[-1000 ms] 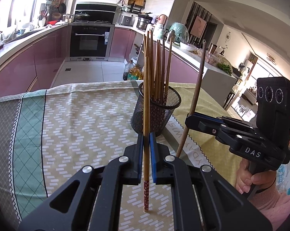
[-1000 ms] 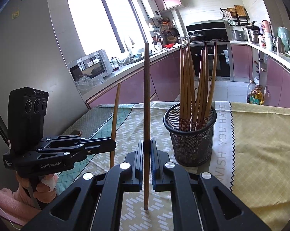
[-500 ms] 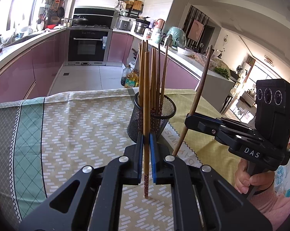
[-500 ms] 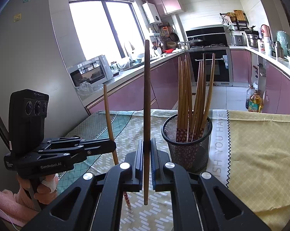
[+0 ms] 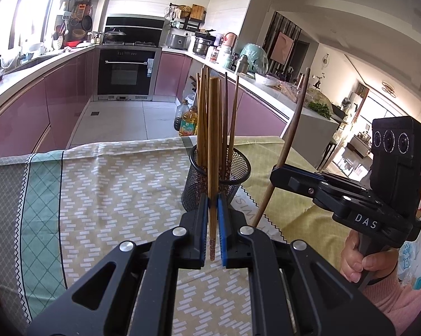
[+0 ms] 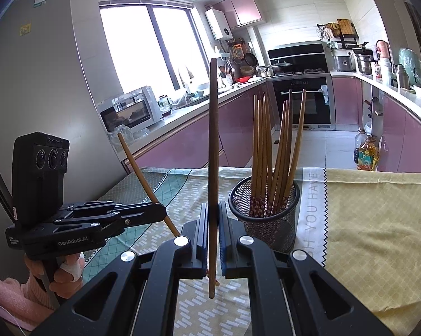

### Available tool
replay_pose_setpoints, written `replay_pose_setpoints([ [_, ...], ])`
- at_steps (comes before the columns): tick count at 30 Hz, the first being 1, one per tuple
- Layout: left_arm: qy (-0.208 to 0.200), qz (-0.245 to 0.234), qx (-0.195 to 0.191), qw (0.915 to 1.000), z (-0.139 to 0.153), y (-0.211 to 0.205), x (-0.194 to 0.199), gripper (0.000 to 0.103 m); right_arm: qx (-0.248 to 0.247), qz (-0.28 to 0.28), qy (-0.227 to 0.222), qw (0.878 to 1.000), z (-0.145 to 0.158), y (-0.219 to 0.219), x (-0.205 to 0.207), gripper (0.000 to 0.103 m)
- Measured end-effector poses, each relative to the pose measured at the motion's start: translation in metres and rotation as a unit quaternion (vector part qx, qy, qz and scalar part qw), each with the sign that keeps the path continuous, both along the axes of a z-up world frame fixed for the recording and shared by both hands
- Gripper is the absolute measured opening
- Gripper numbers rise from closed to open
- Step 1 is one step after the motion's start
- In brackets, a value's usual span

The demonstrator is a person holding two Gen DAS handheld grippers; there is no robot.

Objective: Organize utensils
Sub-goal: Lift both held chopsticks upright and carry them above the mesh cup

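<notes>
Between the pressed-together fingers of the left gripper, a light bamboo chopstick is standing nearly upright, its patterned tip hanging just above the cloth. The right gripper is likewise clamping a darker chopstick upright. Just ahead of both sits the black mesh holder, which is already carrying a bundle of chopsticks. To do this step well, each stick probably needs lifting until its lower tip is clearing the rim, then lowering into a gap among the bundle, one hand at a time so the two are not colliding. Beneath the grippers a patterned tablecloth is covering the table; beyond it, a kitchen with pink cabinets is stretching away.
</notes>
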State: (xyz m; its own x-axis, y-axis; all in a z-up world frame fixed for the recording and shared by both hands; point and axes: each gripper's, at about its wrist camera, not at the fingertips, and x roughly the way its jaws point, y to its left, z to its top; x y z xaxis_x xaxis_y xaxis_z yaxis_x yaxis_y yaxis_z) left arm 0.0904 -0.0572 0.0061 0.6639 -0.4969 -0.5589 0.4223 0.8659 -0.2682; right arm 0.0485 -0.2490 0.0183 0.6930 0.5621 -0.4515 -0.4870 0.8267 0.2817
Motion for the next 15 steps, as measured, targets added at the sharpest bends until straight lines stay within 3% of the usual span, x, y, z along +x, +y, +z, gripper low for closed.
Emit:
replay_pose_setpoints([
  [15,-0.012,-0.006,0.006,0.9999,0.007,-0.006,0.004,0.008,-0.002,-0.007,-0.015,1.000,0.012,-0.004,0.003,0.006],
])
